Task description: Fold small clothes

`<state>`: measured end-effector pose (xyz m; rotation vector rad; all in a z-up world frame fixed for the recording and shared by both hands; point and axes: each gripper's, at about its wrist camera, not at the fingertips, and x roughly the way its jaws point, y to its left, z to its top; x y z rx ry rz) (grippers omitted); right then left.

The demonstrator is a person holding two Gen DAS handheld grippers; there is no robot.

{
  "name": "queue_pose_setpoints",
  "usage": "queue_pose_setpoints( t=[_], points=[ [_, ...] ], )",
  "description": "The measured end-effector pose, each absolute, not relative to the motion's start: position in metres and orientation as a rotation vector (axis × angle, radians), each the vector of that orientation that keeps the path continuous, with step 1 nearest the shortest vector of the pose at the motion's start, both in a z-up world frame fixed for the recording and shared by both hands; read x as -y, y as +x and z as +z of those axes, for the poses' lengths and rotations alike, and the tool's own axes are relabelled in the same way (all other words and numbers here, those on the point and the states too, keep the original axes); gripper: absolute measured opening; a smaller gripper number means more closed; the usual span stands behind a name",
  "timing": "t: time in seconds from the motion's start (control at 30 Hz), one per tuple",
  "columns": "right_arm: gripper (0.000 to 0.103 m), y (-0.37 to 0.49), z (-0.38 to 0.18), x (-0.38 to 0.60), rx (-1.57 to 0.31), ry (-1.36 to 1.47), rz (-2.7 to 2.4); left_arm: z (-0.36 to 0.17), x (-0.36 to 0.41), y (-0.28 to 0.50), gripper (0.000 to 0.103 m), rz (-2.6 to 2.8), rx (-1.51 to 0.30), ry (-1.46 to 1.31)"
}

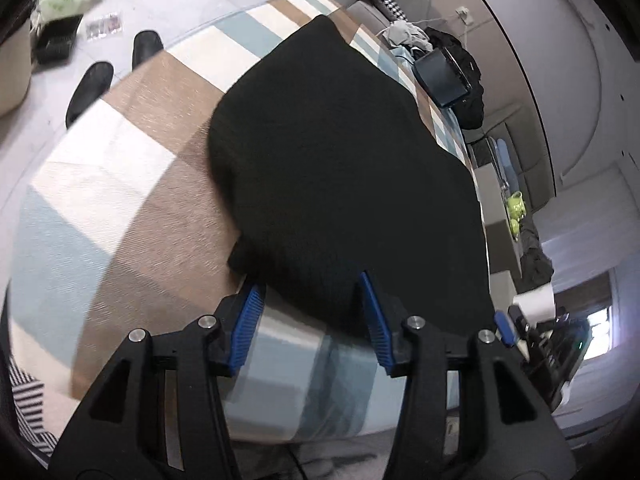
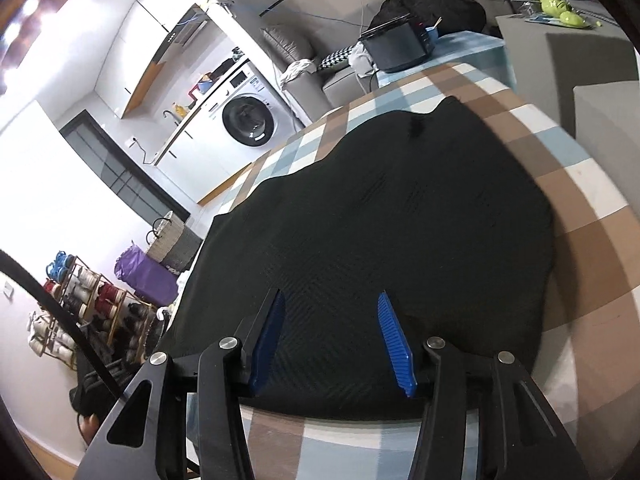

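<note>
A black garment (image 1: pixel 340 152) lies spread flat on a table covered with a brown, blue and white checked cloth (image 1: pixel 120 160). My left gripper (image 1: pixel 310 284) hangs over the garment's near edge. Its blue pads (image 1: pixel 248 328) stand apart, with the cloth's hem between them but not pinched. In the right wrist view the same garment (image 2: pixel 400 220) fills the middle of the checked cloth (image 2: pixel 580 240). My right gripper (image 2: pixel 331 296) is open just above the garment's near part, and its pads (image 2: pixel 394 340) touch nothing I can see.
A black box-like appliance (image 2: pixel 396 50) sits at the table's far end beside a dark bag (image 2: pixel 432 4). Two black shoes (image 1: pixel 90 88) stand on the floor past the table's left edge. A washing machine (image 2: pixel 248 120) and a shoe rack (image 2: pixel 80 304) are off to the left.
</note>
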<state>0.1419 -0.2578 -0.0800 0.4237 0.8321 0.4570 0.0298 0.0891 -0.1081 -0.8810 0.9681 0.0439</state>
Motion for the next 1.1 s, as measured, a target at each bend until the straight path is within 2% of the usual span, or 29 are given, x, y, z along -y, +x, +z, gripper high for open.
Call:
queue_pose_setpoints(
  t=[0.27,0.33,0.4,0.47,0.57,0.63,0.8,1.1],
  points=[
    [0.05,0.147,-0.094,0.238,-0.877,0.399,0.493,-0.116,-0.088,0.056,0.044,0.11,-0.901,-0.967],
    [0.05,0.149,-0.097,0.234,-0.887,0.39,0.499,-0.12,-0.089,0.06,0.024,0.166,-0.892,-0.978],
    [0.05,0.15,-0.099,0.231,-0.897,0.384,0.5,-0.123,-0.09,0.06,0.016,0.181,-0.859,-1.012],
    [0.05,0.15,-0.099,0.23,-0.903,0.375,0.498,-0.116,-0.086,0.059,0.014,0.2,-0.827,-0.975],
    [0.05,0.15,-0.1,0.232,-0.9,0.374,0.491,-0.097,-0.072,0.062,0.013,0.201,-0.789,-0.852],
    [0.054,0.151,-0.103,0.233,-0.904,0.38,0.483,-0.092,-0.064,0.069,0.013,0.216,-0.807,-0.771],
    [0.054,0.152,-0.108,0.232,-0.922,0.394,0.475,-0.083,-0.051,0.082,0.013,0.232,-0.822,-0.655],
    [0.056,0.149,-0.107,0.237,-0.907,0.412,0.468,-0.003,0.05,0.13,0.01,0.025,-0.656,-0.175]
  ],
)
